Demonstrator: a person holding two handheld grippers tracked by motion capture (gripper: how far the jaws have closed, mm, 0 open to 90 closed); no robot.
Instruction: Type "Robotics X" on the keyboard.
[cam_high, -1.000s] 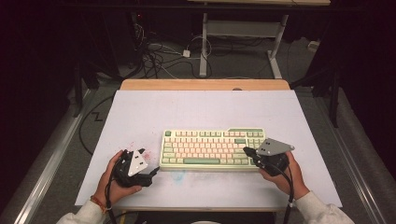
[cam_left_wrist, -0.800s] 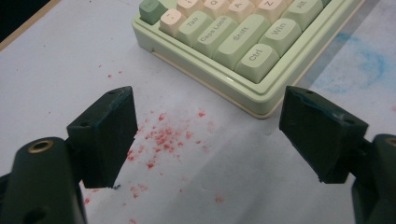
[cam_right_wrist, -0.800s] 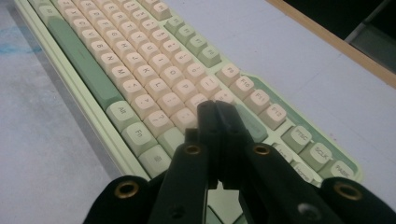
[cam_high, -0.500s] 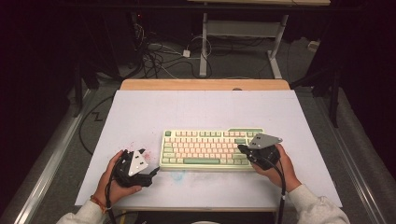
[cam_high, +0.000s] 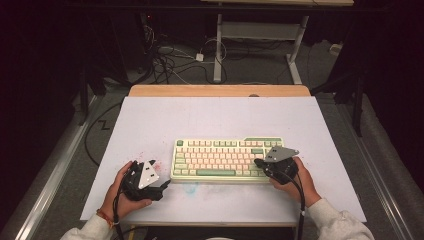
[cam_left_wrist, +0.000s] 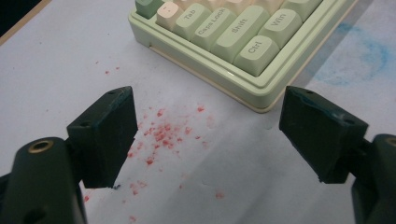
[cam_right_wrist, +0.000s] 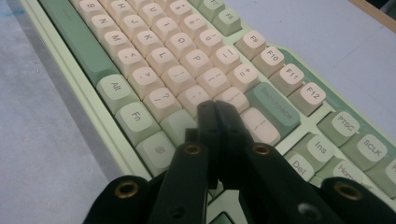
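A pale green keyboard (cam_high: 227, 160) with cream and green keys lies near the front of the white table. Its Ctrl corner (cam_left_wrist: 254, 51) shows just beyond my left gripper (cam_left_wrist: 210, 135), whose jaws stand wide open over red-speckled table with nothing between them. In the high view that left gripper (cam_high: 162, 186) rests left of the keyboard, pointing right. My right gripper (cam_high: 258, 162) is over the keyboard's right end. Its jaws are shut together, tips (cam_right_wrist: 215, 108) close above the keys (cam_right_wrist: 201, 98) near Backspace (cam_right_wrist: 275, 109); whether they touch a key I cannot tell.
The white table sheet (cam_high: 220, 120) has a wooden strip (cam_high: 220, 90) at its far edge. Red specks (cam_left_wrist: 161, 135) and a blue smudge (cam_left_wrist: 369, 56) mark the sheet near the keyboard. Cables and table legs (cam_high: 218, 50) lie on the floor beyond.
My right gripper has moved left and a little down, from beside the keyboard's right edge to over its right-hand keys. The left gripper has stayed put.
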